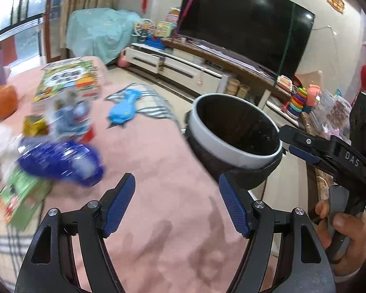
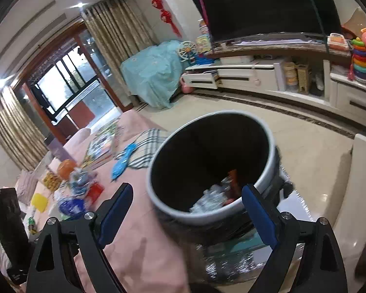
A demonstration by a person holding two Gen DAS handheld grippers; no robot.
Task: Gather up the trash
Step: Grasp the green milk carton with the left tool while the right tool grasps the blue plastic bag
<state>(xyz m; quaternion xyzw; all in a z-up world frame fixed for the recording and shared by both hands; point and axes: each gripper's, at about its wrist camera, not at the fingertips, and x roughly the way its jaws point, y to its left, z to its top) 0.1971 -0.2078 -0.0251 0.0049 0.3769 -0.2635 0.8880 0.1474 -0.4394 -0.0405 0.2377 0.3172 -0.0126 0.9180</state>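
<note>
Both tools [image 1: 177,204] [image 2: 186,211] — beside bin [image 2: 266,171]

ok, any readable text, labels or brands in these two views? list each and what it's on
"DAS": white letters on the black body of the right gripper, seen from the left wrist view.
Printed boxes and blue packet on the pink cloth: print too blurred to read.
Nothing else legible in either view.

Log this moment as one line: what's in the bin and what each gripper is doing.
trash bin: crumpled wrappers inside | left gripper: jaws open, empty | right gripper: jaws open, empty, at bin | blue packet: uncollected on pink tablecloth
</note>
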